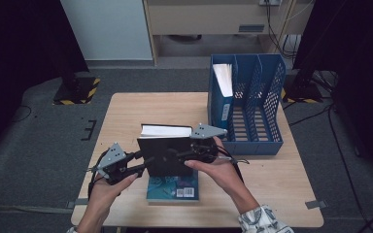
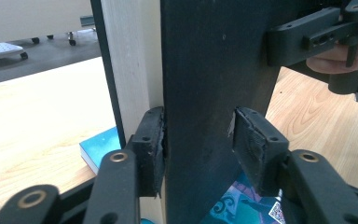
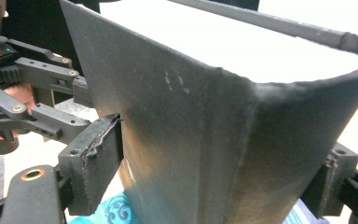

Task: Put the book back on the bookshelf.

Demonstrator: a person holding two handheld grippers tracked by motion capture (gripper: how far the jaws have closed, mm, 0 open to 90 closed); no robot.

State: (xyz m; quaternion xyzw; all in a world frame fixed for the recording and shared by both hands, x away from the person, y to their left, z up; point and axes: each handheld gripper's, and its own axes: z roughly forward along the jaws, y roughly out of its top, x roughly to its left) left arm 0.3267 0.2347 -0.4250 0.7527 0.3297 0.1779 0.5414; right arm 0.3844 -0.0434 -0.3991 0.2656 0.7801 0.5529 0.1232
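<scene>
A thick black book (image 1: 167, 155) stands upright at the middle of the table, its white page edge on top. Its lower edge is over a teal book (image 1: 172, 188) that lies flat near the front edge. My left gripper (image 1: 143, 162) comes in from the left. Its pads (image 2: 151, 149) sit against the black book (image 2: 200, 70) low on that side. My right gripper (image 1: 176, 155) reaches in from the right and clasps the black book (image 3: 191, 116), with one pad (image 3: 100, 158) on its cover and the other behind its far side. The teal book (image 2: 98, 149) shows under the jaws.
A blue perforated file rack (image 1: 267, 141) stands at the table's back right, with a blue folder of white papers (image 1: 223, 82) in its left slot. Bare wooden tabletop (image 1: 126, 111) lies to the left and behind the books. Dark floor surrounds the table.
</scene>
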